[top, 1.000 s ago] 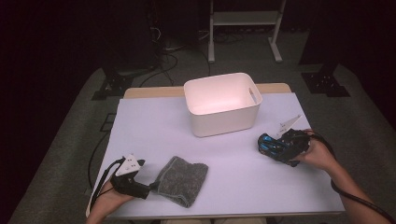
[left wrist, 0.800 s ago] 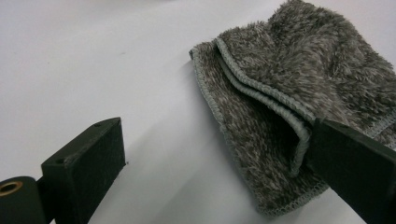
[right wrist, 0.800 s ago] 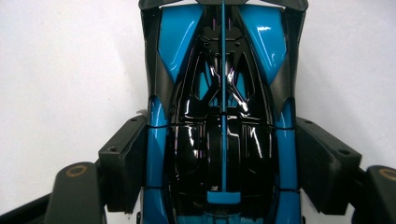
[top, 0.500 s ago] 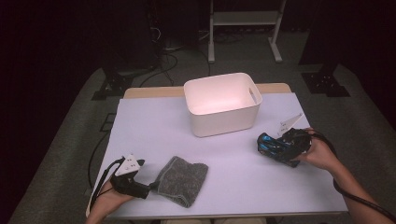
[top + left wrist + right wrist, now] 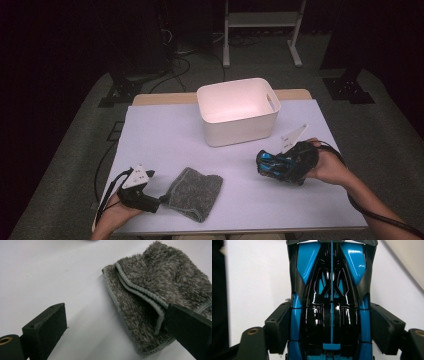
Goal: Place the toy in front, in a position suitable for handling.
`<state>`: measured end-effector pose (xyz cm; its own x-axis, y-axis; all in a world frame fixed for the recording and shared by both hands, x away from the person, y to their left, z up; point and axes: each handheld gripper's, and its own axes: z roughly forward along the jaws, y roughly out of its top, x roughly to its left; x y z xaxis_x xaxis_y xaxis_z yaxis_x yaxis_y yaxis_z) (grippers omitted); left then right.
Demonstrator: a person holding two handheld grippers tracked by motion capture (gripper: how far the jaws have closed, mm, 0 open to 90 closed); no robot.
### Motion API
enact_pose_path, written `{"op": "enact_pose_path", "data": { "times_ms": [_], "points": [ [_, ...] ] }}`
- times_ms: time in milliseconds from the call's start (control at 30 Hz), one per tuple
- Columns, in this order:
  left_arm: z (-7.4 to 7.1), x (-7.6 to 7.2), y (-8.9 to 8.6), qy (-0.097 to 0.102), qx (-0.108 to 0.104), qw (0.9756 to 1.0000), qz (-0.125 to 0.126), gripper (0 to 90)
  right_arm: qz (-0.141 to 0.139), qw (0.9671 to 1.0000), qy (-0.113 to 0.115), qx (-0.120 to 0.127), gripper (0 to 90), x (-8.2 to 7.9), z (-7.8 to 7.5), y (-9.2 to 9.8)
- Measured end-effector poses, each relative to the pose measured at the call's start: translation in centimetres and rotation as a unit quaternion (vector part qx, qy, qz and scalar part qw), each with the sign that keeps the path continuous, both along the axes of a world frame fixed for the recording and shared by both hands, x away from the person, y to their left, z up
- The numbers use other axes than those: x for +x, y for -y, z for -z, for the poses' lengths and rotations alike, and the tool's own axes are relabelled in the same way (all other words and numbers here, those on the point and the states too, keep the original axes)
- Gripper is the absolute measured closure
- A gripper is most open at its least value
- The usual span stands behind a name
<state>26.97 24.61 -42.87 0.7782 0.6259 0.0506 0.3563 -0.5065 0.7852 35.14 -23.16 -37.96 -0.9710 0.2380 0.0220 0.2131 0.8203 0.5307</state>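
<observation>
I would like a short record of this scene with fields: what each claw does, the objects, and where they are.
left claw: open, low at the near left of the table, one jaw over the cloth's edge, no grip
right claw: shut on the toy car, at the right side
toy car: blue and black, glossy, held by its sides
cloth: grey, fluffy, folded, lying flat
bin: white, with nothing visible inside, at the far middle
table: white top

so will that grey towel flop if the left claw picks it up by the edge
Probably: the grey towel lies folded, soft and fluffy, so it should droop and unfold. It looks light. Its fuzzy pile likely grips rather than slips.
</observation>
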Motion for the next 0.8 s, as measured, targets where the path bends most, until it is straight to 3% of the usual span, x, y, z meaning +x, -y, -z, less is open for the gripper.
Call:
{"op": "enact_pose_path", "data": {
  "times_ms": [167,433,600,800],
  "points": [
    [-0.1,0.0,0.0,0.002,-0.003,1.0,0.001,3.7,-0.052,0.9987,-0.003,0.003,25.1,-1.4,0.0,-3.8],
    [-0.5,-0.1,0.2,0.007,-0.003,0.9999,0.009,3.7,-0.121,0.9925,-0.012,-0.012,25.1,-3.2,1.2,-9.2],
    [-0.6,-0.1,0.3,0.008,-0.004,0.9999,0.012,3.7,-0.143,0.9892,-0.023,-0.022,25.4,-3.6,2.3,-11.0],
    [-0.7,-0.2,0.5,0.009,-0.005,0.9998,0.017,3.7,-0.141,0.9892,-0.018,-0.035,27.0,-3.7,3.6,-11.5]
  ]
}}
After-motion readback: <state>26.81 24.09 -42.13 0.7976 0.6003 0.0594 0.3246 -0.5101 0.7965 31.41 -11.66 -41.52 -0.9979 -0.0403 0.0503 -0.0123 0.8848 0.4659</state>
